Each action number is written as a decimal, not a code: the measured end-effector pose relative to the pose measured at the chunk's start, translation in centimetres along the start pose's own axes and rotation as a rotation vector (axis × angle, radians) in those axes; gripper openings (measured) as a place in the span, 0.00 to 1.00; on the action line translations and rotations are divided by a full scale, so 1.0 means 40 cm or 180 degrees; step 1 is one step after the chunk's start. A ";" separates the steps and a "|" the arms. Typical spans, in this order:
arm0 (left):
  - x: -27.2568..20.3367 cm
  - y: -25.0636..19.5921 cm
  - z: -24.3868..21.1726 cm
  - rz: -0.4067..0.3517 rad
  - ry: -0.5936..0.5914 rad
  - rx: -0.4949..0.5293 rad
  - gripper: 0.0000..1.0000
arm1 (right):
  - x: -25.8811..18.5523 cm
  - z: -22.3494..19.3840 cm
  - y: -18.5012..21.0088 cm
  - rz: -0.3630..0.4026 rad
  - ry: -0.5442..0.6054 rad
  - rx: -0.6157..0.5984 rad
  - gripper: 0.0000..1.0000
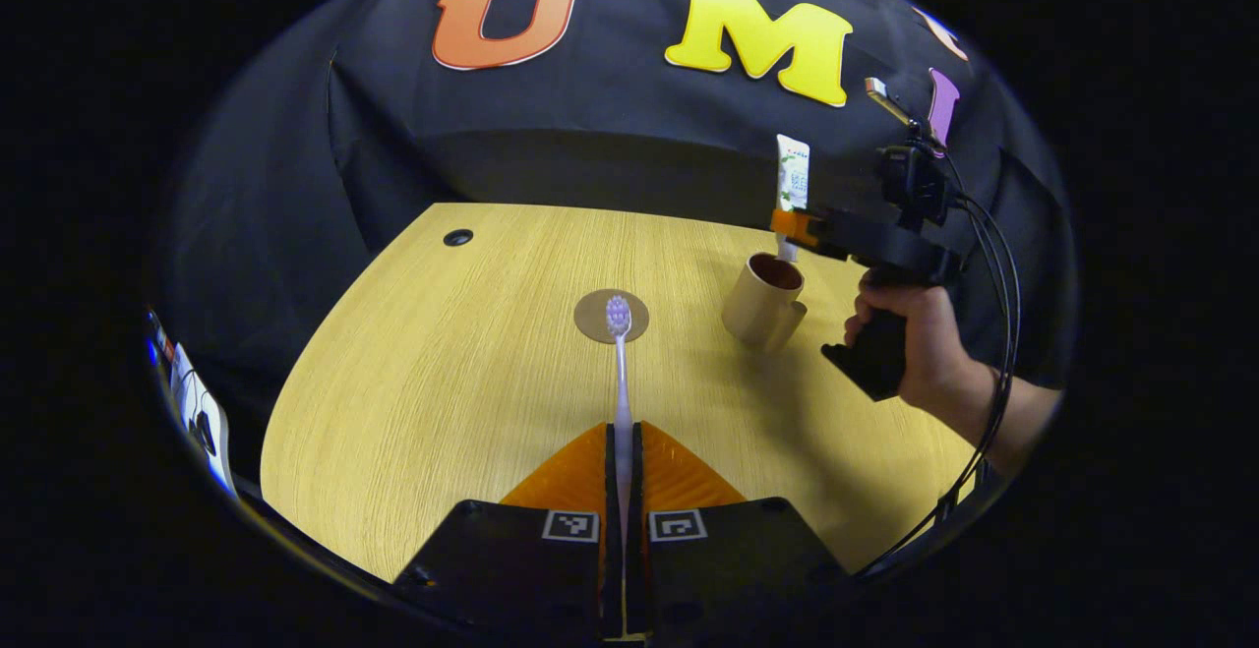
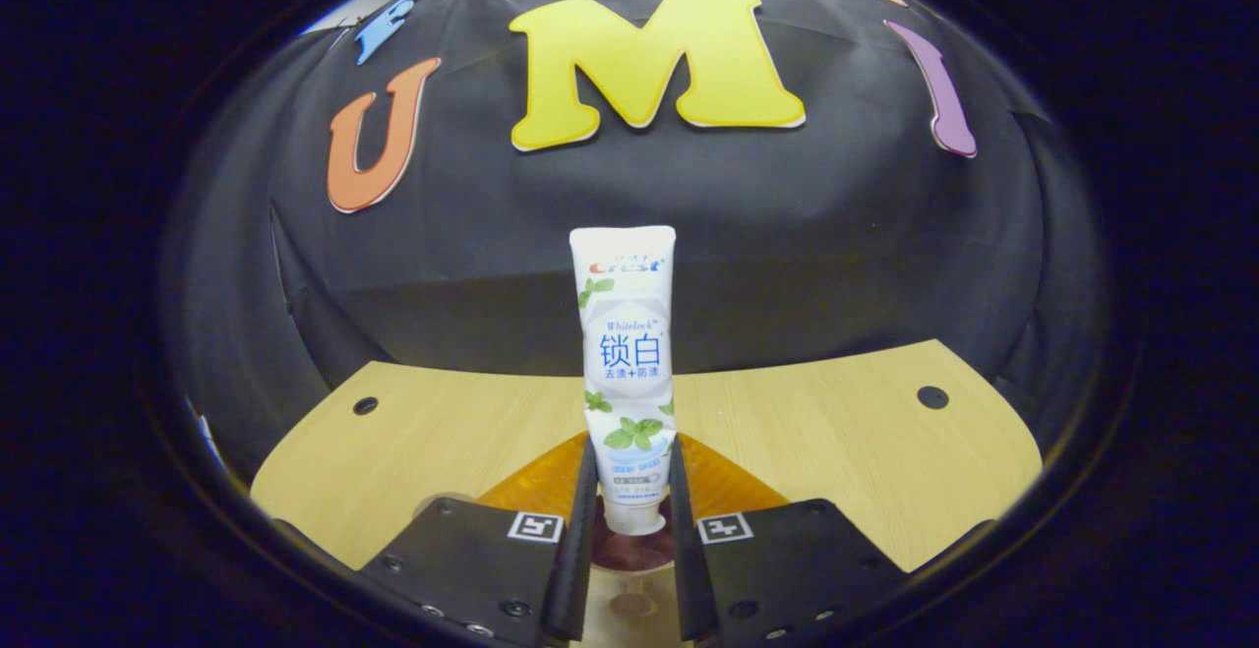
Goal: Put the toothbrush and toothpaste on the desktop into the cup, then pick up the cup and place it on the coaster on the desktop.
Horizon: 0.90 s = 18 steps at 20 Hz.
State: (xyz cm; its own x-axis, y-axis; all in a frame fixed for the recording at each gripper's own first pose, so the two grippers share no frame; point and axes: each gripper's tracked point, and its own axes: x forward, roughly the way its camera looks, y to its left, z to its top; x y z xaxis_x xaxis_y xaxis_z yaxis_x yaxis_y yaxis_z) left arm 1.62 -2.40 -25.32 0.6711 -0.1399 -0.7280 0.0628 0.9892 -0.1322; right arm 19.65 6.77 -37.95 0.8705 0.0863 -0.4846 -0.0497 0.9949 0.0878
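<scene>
Left claw [image 1: 623,451] clamped on white toothbrush [image 1: 620,373], bristles over round brown coaster [image 1: 611,317] on wooden desk [image 1: 433,402]. Right claw [image 2: 631,491] gripping white toothpaste tube [image 2: 626,353] upright, cap end above beige cup [image 1: 763,304].

My white toothbrush [image 1: 621,382] points bristles-first toward the round coaster [image 1: 594,318]. The white toothpaste [image 2: 626,373] stands upright, cap down, over the tan cup [image 1: 763,302] just right of the coaster.
</scene>
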 end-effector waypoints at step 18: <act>0.033 -0.006 0.025 0.0026 -0.0039 0.0012 0.05 | 0.002 -0.055 0.004 0.0053 -0.0110 -0.0118 0.69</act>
State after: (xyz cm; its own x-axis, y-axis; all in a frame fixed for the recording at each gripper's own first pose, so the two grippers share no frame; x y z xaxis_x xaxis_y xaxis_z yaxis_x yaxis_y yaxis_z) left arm 3.23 -2.78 -25.60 0.6806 -0.1312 -0.7208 0.0600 0.9905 -0.1236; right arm 18.66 7.07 -39.88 0.8858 0.1018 -0.4528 -0.0820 0.9946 0.0632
